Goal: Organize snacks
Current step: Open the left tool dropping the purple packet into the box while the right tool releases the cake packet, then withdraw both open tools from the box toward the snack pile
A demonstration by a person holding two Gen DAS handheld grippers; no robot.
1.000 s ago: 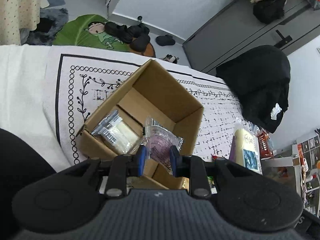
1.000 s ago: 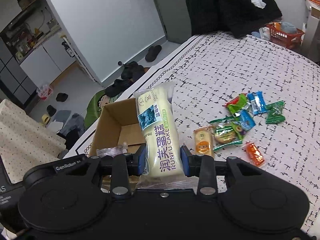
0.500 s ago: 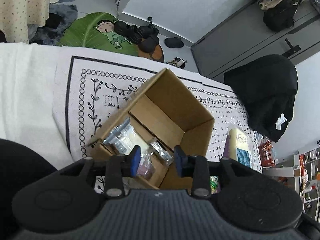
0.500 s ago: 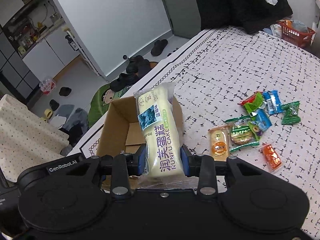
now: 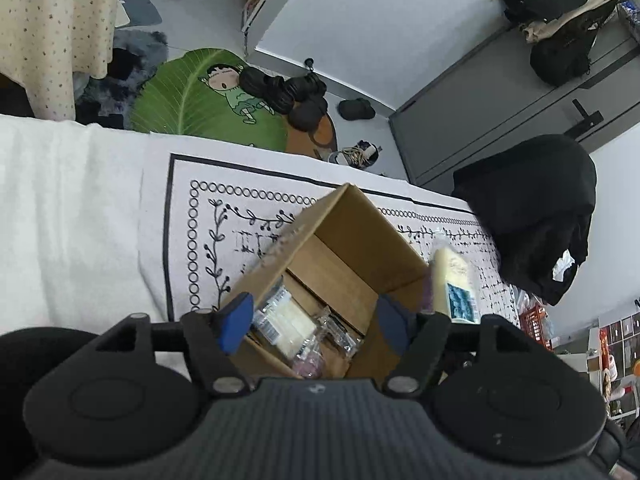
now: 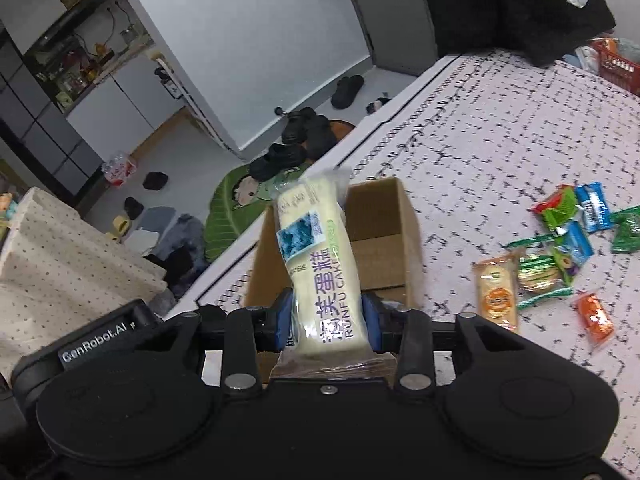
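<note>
While the left gripper (image 5: 314, 322) hangs over the near end of the cardboard box (image 5: 362, 236), its blue pads are spreading apart and nothing is between them, you just look straight down past them into the box. Down in there is a pale cake packet with a barcode label (image 5: 282, 318), and right beside it a clear crinkly wrapper with something purplish inside (image 5: 310, 354), both lying on the box floor at the near end. The far end of the box looks bare from this angle. Over on the right wrist view, the right gripper (image 6: 326, 318) has its jaws on the lower part of a long cream-coloured cake packet (image 6: 314, 256) with "RUNFU CAKE" printed on it; the jaws are easing open a bit but both pads are touching the wrapper, and the packet stands up nearly upright in front of the box opening. The same packet shows up in the left view just off the box's right wall. To the right of the box, on the patterned white cloth (image 6: 480, 128), a loose pile of small snacks (image 6: 560, 248) sits well apart from it: orange, green and blue wrappers. Further back there's a black coat (image 5: 532, 216) at the edge of the surface, then a green leaf mat (image 5: 200, 100) with black shoes on the floor.
</note>
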